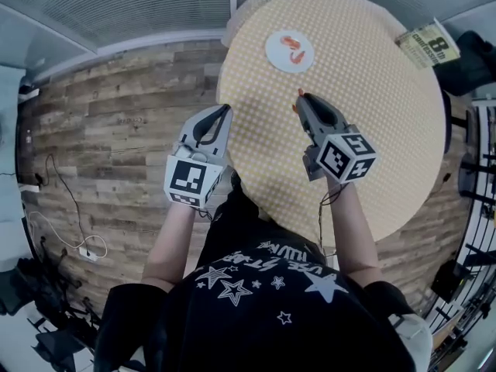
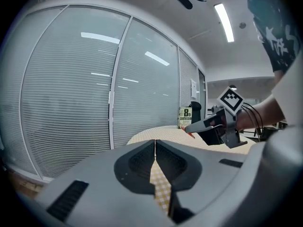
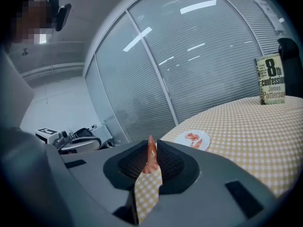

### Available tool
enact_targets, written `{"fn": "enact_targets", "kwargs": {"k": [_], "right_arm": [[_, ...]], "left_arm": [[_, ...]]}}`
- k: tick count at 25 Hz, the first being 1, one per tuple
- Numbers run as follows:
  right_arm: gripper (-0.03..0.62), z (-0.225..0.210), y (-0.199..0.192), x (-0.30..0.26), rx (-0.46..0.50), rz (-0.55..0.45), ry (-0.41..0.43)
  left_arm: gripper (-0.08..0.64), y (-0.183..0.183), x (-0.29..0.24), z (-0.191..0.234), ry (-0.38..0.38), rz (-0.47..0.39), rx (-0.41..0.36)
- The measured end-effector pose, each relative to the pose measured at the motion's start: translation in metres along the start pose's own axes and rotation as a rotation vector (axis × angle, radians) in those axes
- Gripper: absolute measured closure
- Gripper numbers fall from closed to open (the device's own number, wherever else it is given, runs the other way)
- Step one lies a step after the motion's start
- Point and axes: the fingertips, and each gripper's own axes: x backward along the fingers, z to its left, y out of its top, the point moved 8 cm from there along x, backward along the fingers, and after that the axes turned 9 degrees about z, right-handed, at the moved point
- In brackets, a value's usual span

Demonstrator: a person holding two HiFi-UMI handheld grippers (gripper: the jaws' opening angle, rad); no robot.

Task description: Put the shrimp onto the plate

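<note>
A white plate (image 1: 289,51) sits near the far edge of the round checkered table (image 1: 387,130) and holds orange shrimp (image 1: 294,49); the right gripper view shows the plate (image 3: 191,138) ahead. My right gripper (image 1: 299,98) hovers over the table short of the plate, shut on an orange shrimp (image 3: 151,156) that sticks up between its jaws. In the left gripper view that shrimp's tip (image 2: 190,135) pokes out of the right gripper (image 2: 196,128). My left gripper (image 1: 226,111) hangs at the table's left edge, jaws together with nothing held.
A paperback book (image 1: 428,43) stands at the table's far right edge, also visible as a book (image 3: 271,81) in the right gripper view. Wooden floor (image 1: 116,130) lies left of the table; a glass wall with blinds (image 2: 94,103) rises behind it. Cables and gear sit at the left.
</note>
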Motion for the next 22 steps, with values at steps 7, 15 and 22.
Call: {"fn": "enact_targets", "kwargs": {"k": [7,15,22], "right_arm": [[0.525,-0.017,0.011,-0.045,-0.021,0.027,-0.059],[0.525,-0.046,0.022,-0.099,-0.017,0.069,-0.120],[0.525,-0.070,0.021,-0.139,-0.010,0.131,-0.169]], "left_arm": [[0.548,0.003,-0.030,0.031,-0.038,0.003,0.003],[0.548,-0.002,-0.059,0.057,-0.042,0.020,0.018],[0.548,-0.017,-0.073,0.067,-0.045,0.051,0.061]]}}
